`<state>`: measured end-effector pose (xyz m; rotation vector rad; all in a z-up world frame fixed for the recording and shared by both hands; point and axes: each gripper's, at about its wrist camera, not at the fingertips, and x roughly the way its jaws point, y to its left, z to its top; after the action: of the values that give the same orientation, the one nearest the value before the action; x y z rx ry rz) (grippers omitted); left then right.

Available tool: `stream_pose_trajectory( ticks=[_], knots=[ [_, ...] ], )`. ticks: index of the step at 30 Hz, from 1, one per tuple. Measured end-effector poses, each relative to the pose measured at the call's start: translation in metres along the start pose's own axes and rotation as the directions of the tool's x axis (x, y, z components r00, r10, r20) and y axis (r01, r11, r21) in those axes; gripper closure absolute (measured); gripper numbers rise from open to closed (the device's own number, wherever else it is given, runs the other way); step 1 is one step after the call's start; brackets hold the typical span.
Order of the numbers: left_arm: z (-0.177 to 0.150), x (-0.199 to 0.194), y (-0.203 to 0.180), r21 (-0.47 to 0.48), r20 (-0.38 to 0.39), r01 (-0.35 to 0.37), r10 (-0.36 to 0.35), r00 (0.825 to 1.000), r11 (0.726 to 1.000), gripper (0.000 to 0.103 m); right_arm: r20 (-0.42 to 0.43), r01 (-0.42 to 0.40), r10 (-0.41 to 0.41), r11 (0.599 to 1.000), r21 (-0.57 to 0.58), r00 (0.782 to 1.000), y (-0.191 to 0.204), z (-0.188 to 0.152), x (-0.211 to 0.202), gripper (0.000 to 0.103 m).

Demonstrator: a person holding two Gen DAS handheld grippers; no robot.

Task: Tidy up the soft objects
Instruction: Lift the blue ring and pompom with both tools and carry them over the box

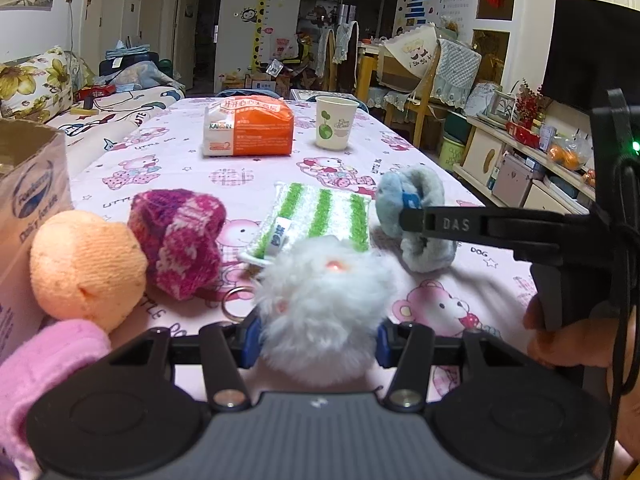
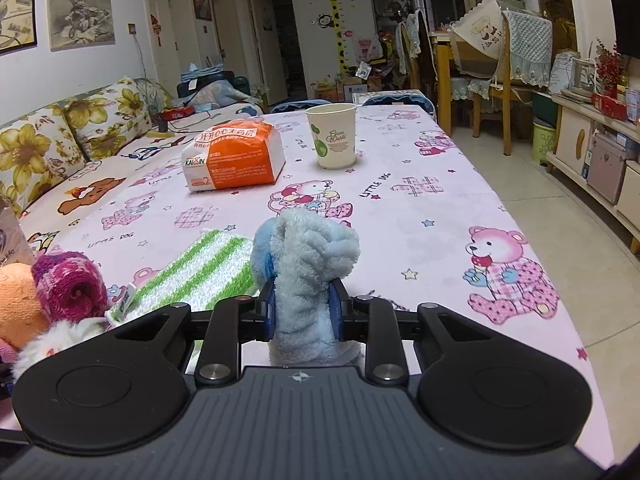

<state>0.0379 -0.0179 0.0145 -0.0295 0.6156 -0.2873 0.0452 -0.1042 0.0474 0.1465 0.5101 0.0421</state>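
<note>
My left gripper is shut on a white fluffy pompom with a key ring, low over the pink tablecloth. My right gripper is shut on a rolled light blue fuzzy sock; the sock also shows in the left wrist view, held to the right. Between them lies a green and white striped cloth. To the left sit a magenta knit sock ball, an orange sock ball and a pink soft item.
An orange and white tissue pack and a paper cup stand farther back on the table. A cardboard box stands at the left edge. A sofa lies left, chairs and shelves right.
</note>
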Motion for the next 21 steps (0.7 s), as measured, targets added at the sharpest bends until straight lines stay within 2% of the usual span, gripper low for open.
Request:
stream_pose_trajectory(
  ticks=[21],
  knots=[
    [0.0,-0.044,0.015,-0.009,0.066,0.049,-0.049,0.997,0.999,0.052,-0.009,0.079,-0.078,0.988,0.134,0.997,0.001,-0.011,-0.019,0.073]
  ],
)
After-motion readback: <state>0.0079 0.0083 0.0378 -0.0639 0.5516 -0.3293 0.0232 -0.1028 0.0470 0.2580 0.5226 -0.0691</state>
